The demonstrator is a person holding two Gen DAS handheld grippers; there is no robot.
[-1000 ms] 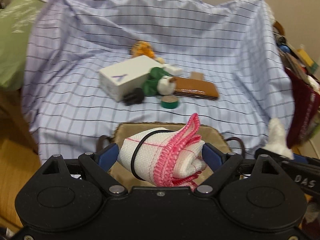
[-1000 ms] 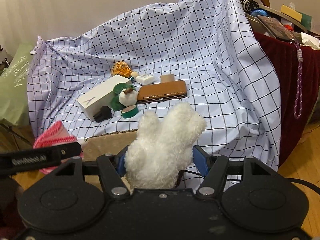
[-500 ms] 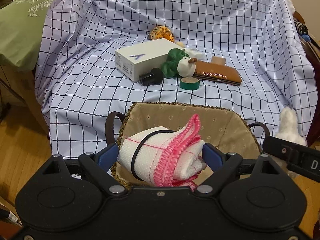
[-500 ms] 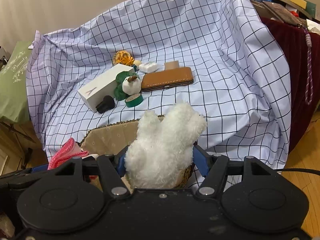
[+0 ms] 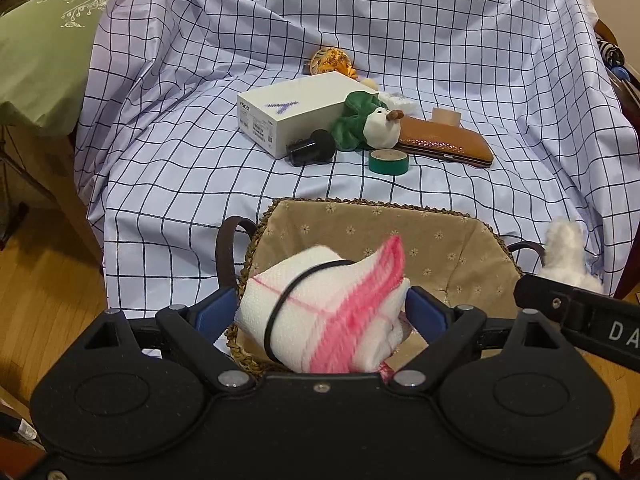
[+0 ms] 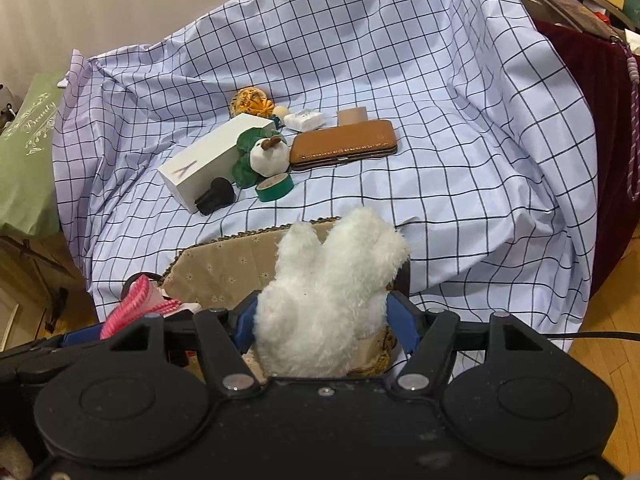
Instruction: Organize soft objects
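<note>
A white folded towel (image 5: pixel 312 320) with a pink fringe and a black band sits between the blue pads of my left gripper (image 5: pixel 322 304), which is shut on it. The towel is tilted and blurred. It hangs over the near left part of a woven basket (image 5: pixel 440 236) with a beige flowered lining. My right gripper (image 6: pixel 322 316) is shut on a fluffy white plush toy (image 6: pixel 332 280) above the basket's right end (image 6: pixel 224 264). The plush (image 5: pixel 564 252) also shows at the right edge of the left wrist view. The towel's fringe (image 6: pixel 132 308) shows at lower left in the right wrist view.
On the checked cloth (image 5: pixel 400 20) beyond the basket lie a white box (image 5: pixel 292 112), a green and white plush (image 5: pixel 368 126), green tape (image 5: pixel 388 161), a brown case (image 5: pixel 444 142), a black cylinder (image 5: pixel 312 152) and an orange object (image 5: pixel 330 60). A green pillow (image 5: pixel 44 48) lies left, dark red fabric (image 6: pixel 600 120) right.
Both grippers have sunk toward the basket, which now fills more of each view. The towel has tilted between the left pads and looks blurred. The white plush stays gripped.
</note>
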